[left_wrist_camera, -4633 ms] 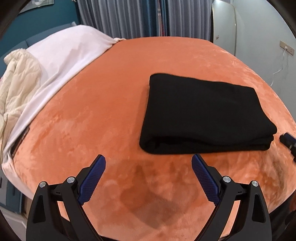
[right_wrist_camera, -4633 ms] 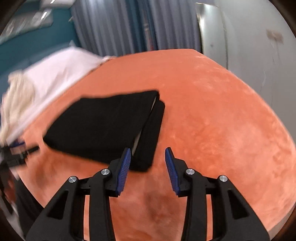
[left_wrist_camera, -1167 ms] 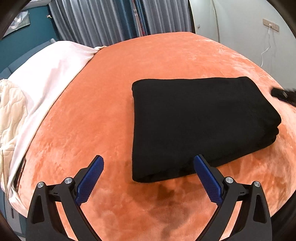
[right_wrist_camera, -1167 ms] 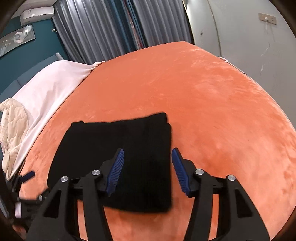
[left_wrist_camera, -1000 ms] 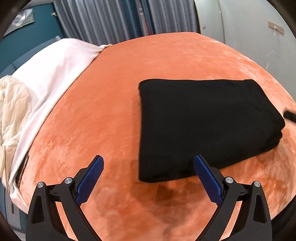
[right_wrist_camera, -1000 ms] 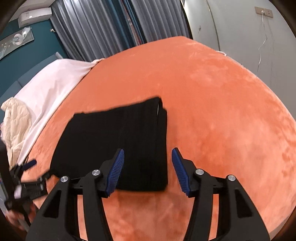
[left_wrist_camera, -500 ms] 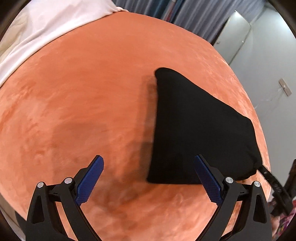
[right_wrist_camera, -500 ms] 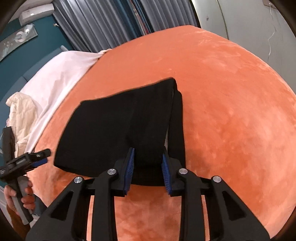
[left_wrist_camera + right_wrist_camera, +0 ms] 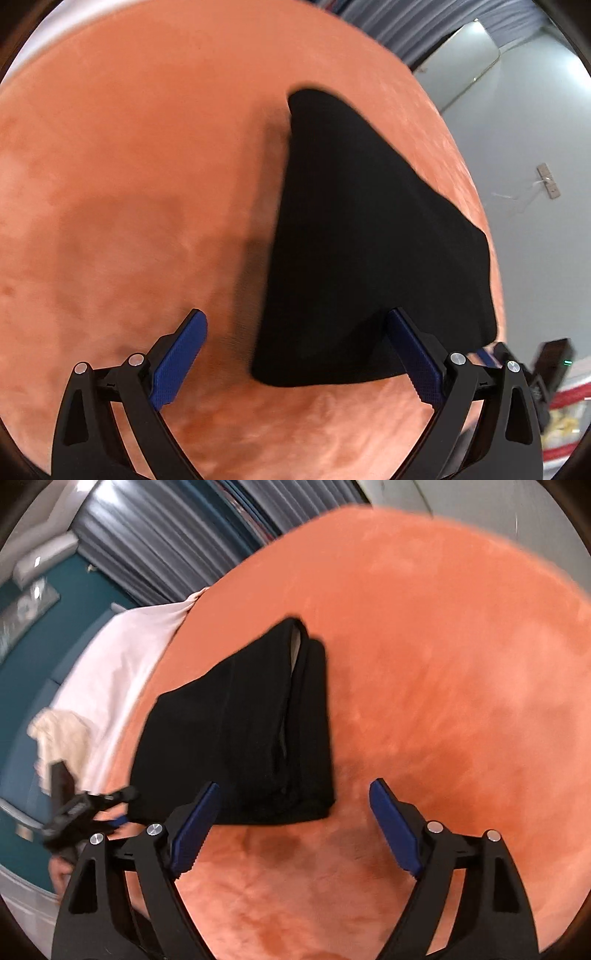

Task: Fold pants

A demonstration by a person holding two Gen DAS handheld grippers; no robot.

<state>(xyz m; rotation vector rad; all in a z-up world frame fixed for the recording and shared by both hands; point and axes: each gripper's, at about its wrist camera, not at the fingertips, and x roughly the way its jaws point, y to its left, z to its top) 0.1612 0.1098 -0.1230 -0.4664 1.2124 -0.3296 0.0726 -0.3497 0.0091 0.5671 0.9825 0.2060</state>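
The black pants [image 9: 362, 251] lie folded into a compact stack on the orange bed cover [image 9: 129, 184]. In the right wrist view the pants [image 9: 240, 738] show their layered edges facing me. My left gripper [image 9: 295, 354] is open and empty, its right finger over the stack's near edge. My right gripper [image 9: 291, 823] is open and empty, hovering just before the stack's near right corner. The left gripper also shows at the left of the right wrist view [image 9: 85, 808]; the right gripper shows at the lower right of the left wrist view [image 9: 546, 365].
A white sheet [image 9: 122, 657] and a cream quilt [image 9: 62, 734] lie at the bed's far left side. Grey curtains [image 9: 177, 539] hang behind the bed. A grey wall with a socket [image 9: 550, 181] stands to the right.
Both views have tilted and swung. My right gripper's jaws have opened wide from nearly closed. The folded pants stay in place on the cover.
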